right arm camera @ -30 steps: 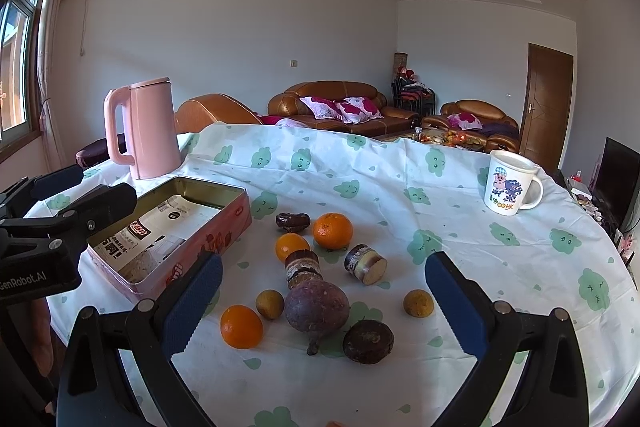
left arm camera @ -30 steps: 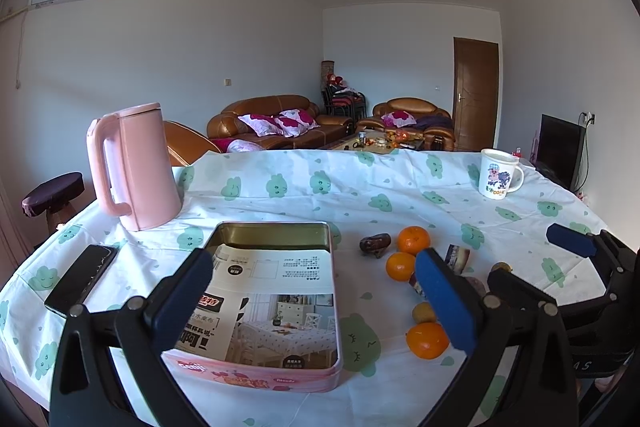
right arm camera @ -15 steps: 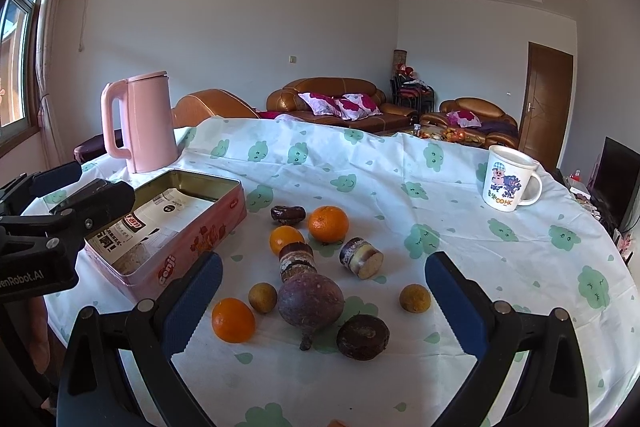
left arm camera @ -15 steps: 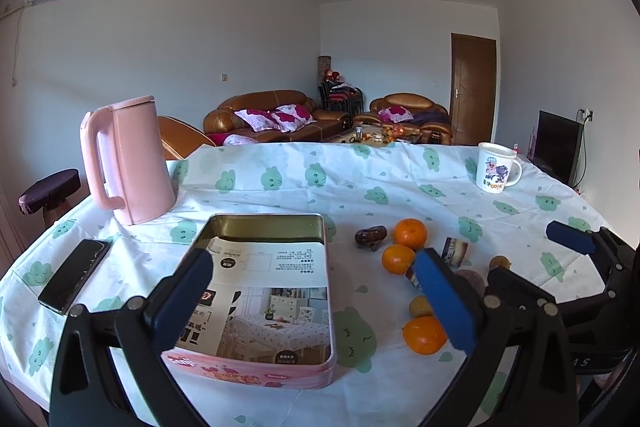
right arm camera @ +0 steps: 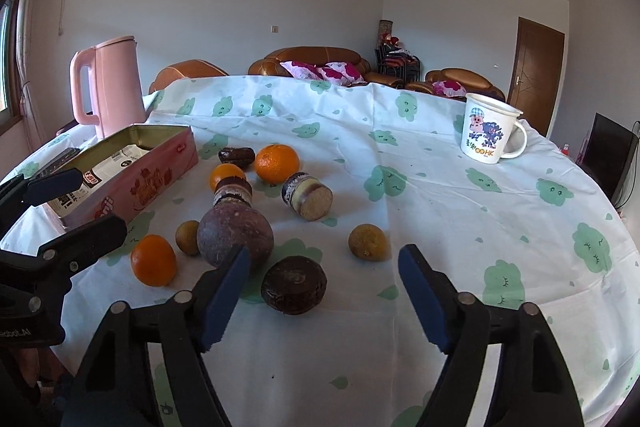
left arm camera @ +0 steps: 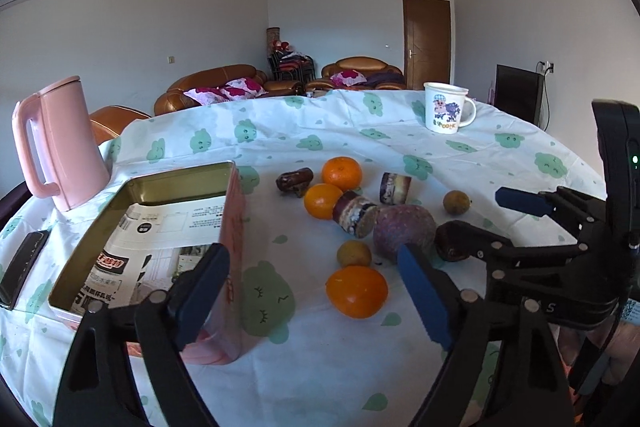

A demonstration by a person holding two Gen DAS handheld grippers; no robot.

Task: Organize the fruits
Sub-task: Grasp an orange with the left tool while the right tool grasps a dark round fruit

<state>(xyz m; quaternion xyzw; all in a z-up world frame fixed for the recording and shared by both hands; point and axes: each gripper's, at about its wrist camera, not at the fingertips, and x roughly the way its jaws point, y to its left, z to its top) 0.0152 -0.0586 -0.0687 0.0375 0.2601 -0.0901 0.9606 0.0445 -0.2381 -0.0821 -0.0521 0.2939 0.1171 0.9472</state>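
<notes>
A pink open tin (left arm camera: pixel 168 227) (right arm camera: pixel 132 171) lined with printed paper sits at the left of the table. Fruits lie to its right: three oranges, the nearest one (left arm camera: pixel 356 291) (right arm camera: pixel 154 261), a large purple fruit (left arm camera: pixel 404 227) (right arm camera: pixel 236 229), a dark round fruit (right arm camera: pixel 294 285), small yellow-brown fruits (right arm camera: pixel 368 241), cut pieces (right arm camera: pixel 308 195) and a dark date (left arm camera: pixel 294 181). My left gripper (left arm camera: pixel 312 295) is open, low over the table between tin and nearest orange. My right gripper (right arm camera: pixel 322 299) is open, just before the dark round fruit.
A pink kettle (left arm camera: pixel 56 147) stands behind the tin. A black phone (left arm camera: pixel 22 267) lies at the far left edge. A white cartoon mug (right arm camera: pixel 490 129) stands at the back right. The table wears a white cloth with green prints (right arm camera: pixel 440 207).
Both grippers have moved down and forward towards the fruits, so tin and fruits look larger and closer. The left gripper has also shifted to the right. Both stay open.
</notes>
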